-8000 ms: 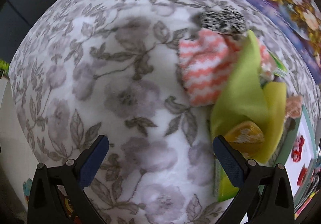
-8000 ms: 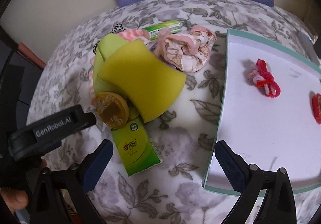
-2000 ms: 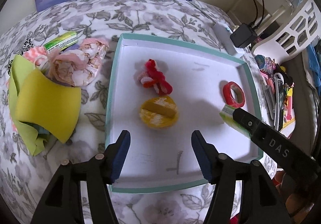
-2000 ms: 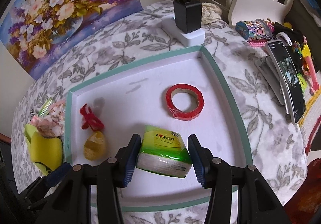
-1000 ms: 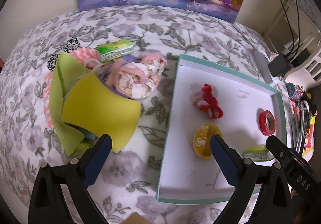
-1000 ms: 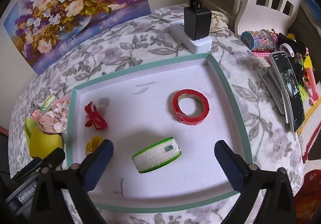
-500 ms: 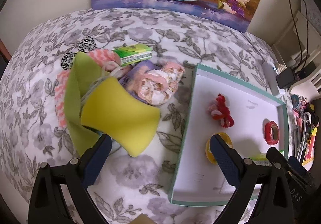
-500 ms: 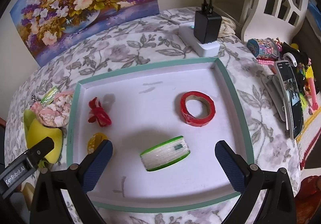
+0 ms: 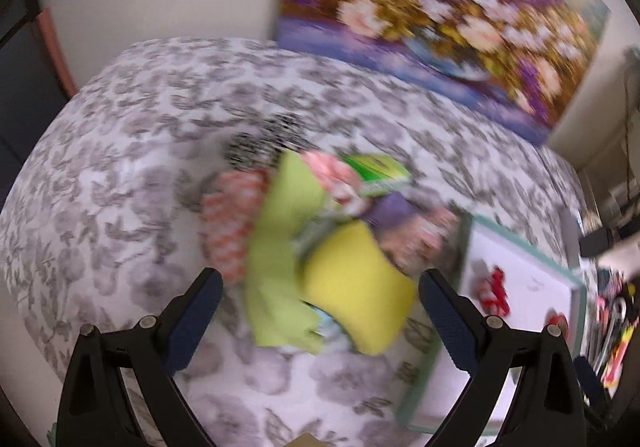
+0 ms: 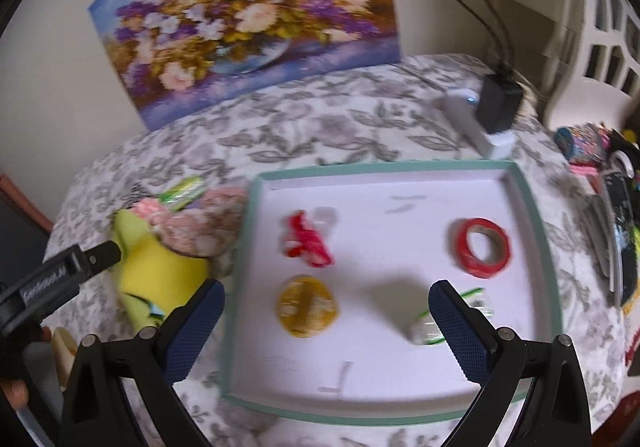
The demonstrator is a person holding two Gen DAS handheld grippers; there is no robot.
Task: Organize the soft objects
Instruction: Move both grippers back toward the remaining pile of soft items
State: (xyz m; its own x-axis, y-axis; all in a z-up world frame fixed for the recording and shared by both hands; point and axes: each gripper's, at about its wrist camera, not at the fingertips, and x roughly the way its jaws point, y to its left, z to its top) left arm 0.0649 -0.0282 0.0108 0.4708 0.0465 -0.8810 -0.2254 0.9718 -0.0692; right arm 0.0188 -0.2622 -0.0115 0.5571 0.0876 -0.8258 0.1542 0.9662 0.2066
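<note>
Left tongs [image 9: 316, 313] are spread wide and hold nothing, hanging over the heap of soft things on the floral surface [image 9: 120, 175]. In that blurred view the heap runs from a pink zigzag cloth [image 9: 234, 223] at the left, past a lime cloth [image 9: 280, 247] and a yellow sponge [image 9: 356, 287], to a green pack [image 9: 380, 175] behind and a pink bundle [image 9: 424, 235] just beside the tray [image 9: 520, 243].

Right tongs [image 10: 326, 331] are likewise wide apart and empty, over the tray's [image 10: 532, 207] near half. Inside lie, well apart from each other, a red tie [image 10: 308, 239], a yellow puff [image 10: 306, 305] nearer the camera, a tissue pack [image 10: 432, 323] partly hidden by the right finger [image 10: 460, 331], and a tape roll [image 10: 484, 247]. A painting [image 10: 248, 19] leans on the wall behind
</note>
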